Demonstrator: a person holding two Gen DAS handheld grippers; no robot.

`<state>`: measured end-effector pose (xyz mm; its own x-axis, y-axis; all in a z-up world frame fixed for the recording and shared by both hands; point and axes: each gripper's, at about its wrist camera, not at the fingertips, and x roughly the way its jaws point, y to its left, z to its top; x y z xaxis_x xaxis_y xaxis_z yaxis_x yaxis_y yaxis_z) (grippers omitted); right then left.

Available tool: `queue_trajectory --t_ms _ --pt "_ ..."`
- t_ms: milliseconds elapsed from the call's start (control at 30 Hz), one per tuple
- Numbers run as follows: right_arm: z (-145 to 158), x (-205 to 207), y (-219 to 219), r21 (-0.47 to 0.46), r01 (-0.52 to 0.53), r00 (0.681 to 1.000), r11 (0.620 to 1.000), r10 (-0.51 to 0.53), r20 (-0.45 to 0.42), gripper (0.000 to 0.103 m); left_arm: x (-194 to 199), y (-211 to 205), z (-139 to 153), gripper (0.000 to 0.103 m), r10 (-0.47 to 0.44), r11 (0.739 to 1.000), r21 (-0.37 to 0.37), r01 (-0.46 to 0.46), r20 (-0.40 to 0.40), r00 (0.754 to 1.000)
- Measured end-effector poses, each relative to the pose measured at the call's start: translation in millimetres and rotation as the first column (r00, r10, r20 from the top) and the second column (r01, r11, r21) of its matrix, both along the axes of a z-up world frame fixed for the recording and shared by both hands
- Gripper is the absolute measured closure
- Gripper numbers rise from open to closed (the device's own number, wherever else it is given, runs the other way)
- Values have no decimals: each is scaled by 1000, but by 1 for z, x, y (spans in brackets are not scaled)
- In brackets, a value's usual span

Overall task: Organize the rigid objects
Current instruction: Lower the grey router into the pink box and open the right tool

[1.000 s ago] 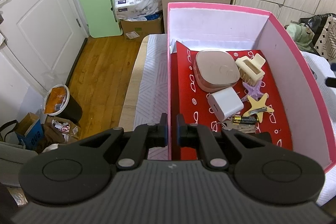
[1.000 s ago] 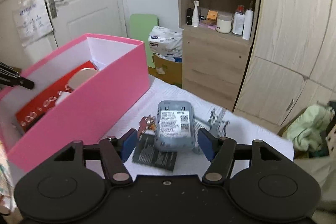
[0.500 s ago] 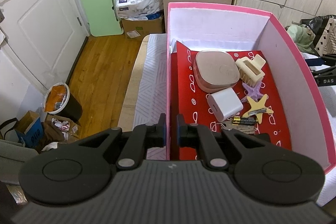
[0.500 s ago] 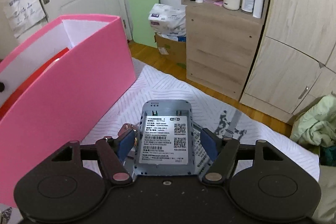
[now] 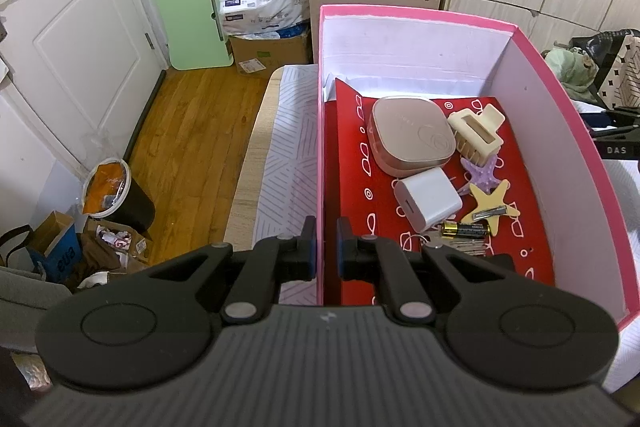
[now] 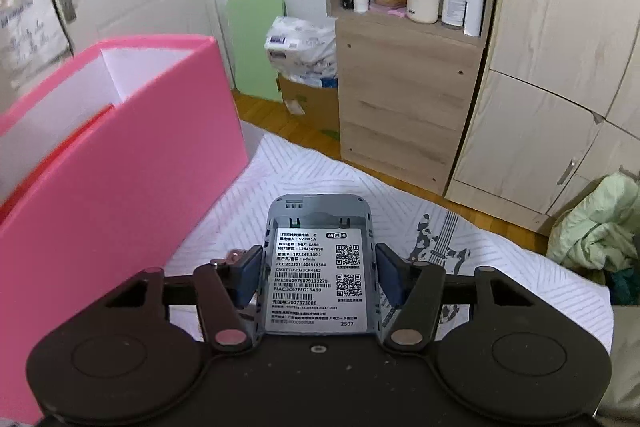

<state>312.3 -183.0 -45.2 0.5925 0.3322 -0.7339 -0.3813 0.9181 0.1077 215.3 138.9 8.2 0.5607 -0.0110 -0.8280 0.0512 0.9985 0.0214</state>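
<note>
Pink box (image 5: 560, 99) already holds charger (image 5: 427, 205), compact, clips, battery. Left tool (image 5: 325, 247) pinches box wall. Right tool (image 6: 318, 273) closing around grey router (image 6: 320, 267) on bed; transfer pending.

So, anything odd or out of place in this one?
Yes: the grey pocket wifi router between the closing right gripper lies label-up with its back cover missing. The left gripper pinches the pink box wall.

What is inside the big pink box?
Inside the pink cardboard box: a rose-gold rounded case, cream hair claw, white charger cube, purple starfish clip, cream star clip, battery. Keys beneath are mostly hidden.
</note>
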Motion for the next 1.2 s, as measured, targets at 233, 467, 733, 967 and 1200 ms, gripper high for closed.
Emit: queue_trajectory --t_ms 233,467,733,967,1200 --pt "26 -30 -2 36 12 999 999 -14 52 39 0 3 0 96 0 1000 -14 0 4 1000" --pt "88 -83 22 44 -145 975 988 135 175 39 2 4 0 96 -4 1000 -25 4 0 1000" --pt "130 -99 96 21 -487 866 873 480 143 39 1 6 -1 96 2 999 -43 -2 3 1000" --pt "97 -78 149 88 -536 841 840 540 -38 39 1 6 -1 96 -13 999 -40 14 5 1000" --pt "62 -60 178 45 -535 828 844 534 -172 39 1 8 -1 96 -23 998 -51 24 10 1000"
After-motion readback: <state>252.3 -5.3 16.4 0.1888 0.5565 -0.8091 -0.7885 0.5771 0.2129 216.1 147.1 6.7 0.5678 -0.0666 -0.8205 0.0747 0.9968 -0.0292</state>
